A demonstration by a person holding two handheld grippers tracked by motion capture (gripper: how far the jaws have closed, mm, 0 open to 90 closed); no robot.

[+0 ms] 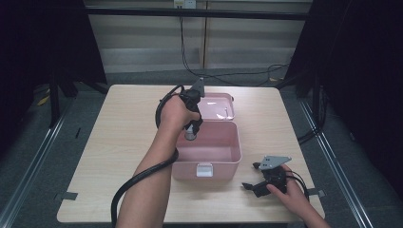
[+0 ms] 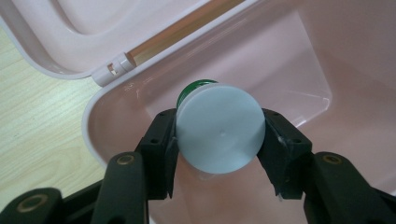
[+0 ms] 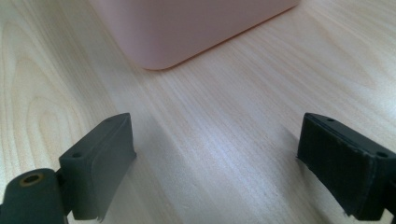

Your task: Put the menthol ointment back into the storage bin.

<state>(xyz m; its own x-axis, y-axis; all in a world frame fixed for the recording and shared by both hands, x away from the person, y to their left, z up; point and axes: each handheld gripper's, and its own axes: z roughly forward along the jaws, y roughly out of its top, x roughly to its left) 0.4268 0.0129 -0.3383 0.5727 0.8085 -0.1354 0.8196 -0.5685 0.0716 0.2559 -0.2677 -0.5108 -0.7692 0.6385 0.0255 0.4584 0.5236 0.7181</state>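
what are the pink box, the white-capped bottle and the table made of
Pink box: likely moulded plastic, smooth with a soft sheen, rounded corners and a snap hinge.
Bottle: seemingly plastic, a matte white cap with a small centre moulding dot over a glossy green body, held in the left hand-held gripper.
Table: pale wood grain, perhaps laminate, with a satin finish.

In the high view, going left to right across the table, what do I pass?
The left gripper, shut on a white-capped green bottle → the open pink box → the right gripper, resting on the table with jaws open.
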